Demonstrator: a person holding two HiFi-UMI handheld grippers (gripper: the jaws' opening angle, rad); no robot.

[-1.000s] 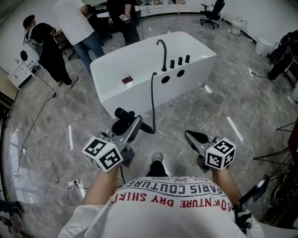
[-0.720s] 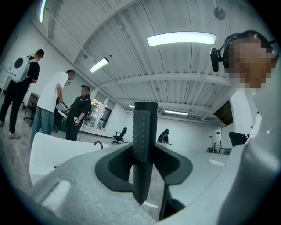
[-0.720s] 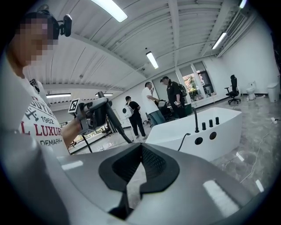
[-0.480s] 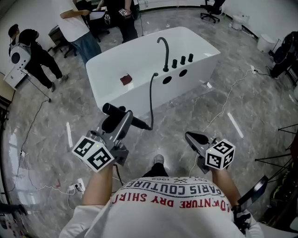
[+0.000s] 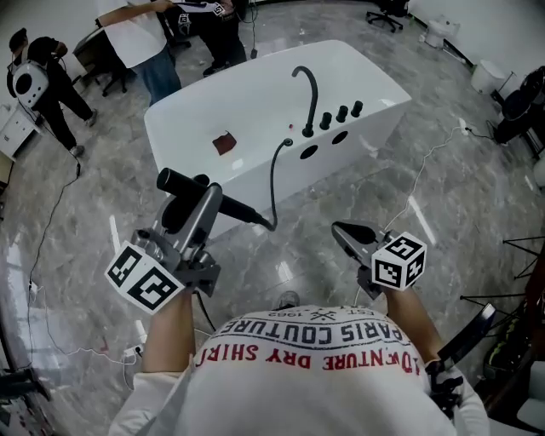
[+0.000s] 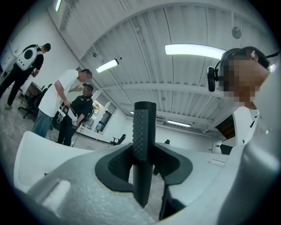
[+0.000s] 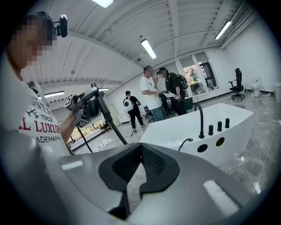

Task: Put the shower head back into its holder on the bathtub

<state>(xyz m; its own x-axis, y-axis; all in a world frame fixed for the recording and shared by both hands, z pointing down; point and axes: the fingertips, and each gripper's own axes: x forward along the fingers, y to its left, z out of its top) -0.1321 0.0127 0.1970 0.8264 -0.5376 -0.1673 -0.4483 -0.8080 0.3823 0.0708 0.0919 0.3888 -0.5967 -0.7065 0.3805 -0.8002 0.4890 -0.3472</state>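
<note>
My left gripper (image 5: 201,197) is shut on the black shower head (image 5: 183,184), which lies crosswise in the jaws; its ribbed handle (image 6: 142,140) stands upright between the pads. A black hose (image 5: 273,183) runs from it up to the rim of the white bathtub (image 5: 255,102). The tub's near rim carries a curved black faucet (image 5: 307,87) and three black knobs (image 5: 341,113), with two dark round openings (image 5: 309,152) in the wall below. My right gripper (image 5: 342,230) is shut and empty at the lower right, short of the tub (image 7: 197,125).
Three people stand beyond the tub at the upper left (image 5: 140,38). Cables (image 5: 417,174) trail over the grey marble floor to the right and left. A black office chair (image 5: 390,12) stands far back, and dark stands sit along the right edge (image 5: 515,102).
The left gripper with the shower head has moved left and slightly up in the picture. The tub now sits a little lower and nearer in view. The right gripper has stayed shut.
</note>
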